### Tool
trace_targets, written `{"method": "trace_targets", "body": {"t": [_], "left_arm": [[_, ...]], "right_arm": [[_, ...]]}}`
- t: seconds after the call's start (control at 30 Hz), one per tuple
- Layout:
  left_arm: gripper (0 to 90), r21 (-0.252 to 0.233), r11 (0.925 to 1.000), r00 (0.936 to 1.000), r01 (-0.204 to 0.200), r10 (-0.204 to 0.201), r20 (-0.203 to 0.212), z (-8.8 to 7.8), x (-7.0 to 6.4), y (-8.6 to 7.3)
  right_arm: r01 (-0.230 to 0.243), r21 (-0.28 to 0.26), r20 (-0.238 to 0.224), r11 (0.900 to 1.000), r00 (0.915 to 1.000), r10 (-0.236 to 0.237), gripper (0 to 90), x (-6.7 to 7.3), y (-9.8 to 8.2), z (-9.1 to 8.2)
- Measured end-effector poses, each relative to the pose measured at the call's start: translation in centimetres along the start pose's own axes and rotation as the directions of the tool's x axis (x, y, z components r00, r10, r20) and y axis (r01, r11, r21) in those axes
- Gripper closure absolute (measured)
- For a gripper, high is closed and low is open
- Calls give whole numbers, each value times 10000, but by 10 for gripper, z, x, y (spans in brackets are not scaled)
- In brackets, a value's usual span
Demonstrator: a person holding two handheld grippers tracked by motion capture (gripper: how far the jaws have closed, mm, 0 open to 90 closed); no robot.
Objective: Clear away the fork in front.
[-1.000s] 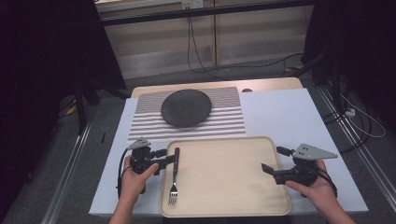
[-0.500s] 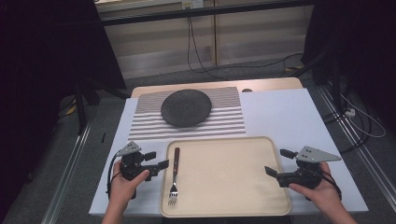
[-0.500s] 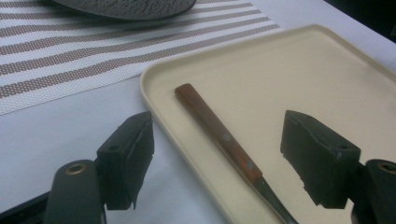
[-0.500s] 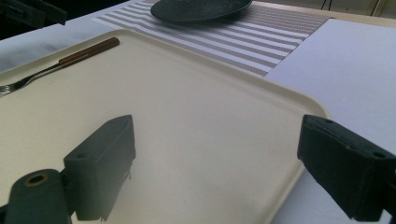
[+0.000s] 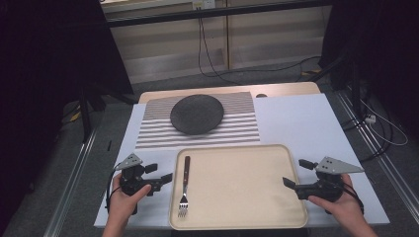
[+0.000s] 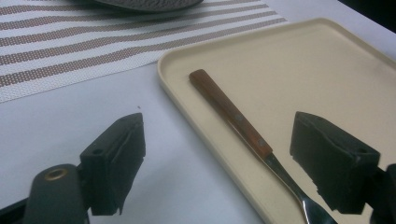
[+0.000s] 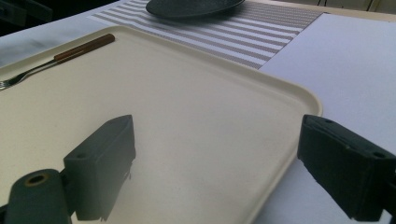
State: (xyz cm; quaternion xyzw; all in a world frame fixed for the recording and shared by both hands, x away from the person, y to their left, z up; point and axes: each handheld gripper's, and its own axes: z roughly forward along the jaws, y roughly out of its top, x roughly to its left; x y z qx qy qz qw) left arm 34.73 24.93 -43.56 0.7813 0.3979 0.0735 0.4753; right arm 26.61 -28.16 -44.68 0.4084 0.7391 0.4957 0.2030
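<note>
Wood-handled fork (image 5: 184, 185) now lies free on the cream tray (image 5: 247, 222) near its left rim, tines toward the person. Left gripper (image 5: 165, 178) has pulled back off the tray compared with a second ago; its jaws have just been opening and stand wide with nothing between them, so the placing looks done. It sits low just left of the tray, pointing at the fork. Right gripper (image 5: 294, 174) hovers over the tray's right edge, jaws wide and empty, hand level.

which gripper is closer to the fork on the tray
The left gripper, just off the tray's left rim beside the fork. The right gripper sits at the opposite, right edge.
</note>
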Motion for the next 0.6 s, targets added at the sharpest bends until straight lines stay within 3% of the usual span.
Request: {"method": "trace_targets", "body": {"t": [0.43, 0.6], "left_arm": [[140, 49, 9994, 9993, -334, 335, -145, 1, 0, -5], [121, -77, 9997, 9995, -213, 211, -239, 0, 2, -5]], "right_arm": [[-80, -271, 126, 9996, 9999, 84, 113, -4, -3, -4], [-113, -322, 132, 9994, 9998, 117, 112, -4, -2, -4]]}}
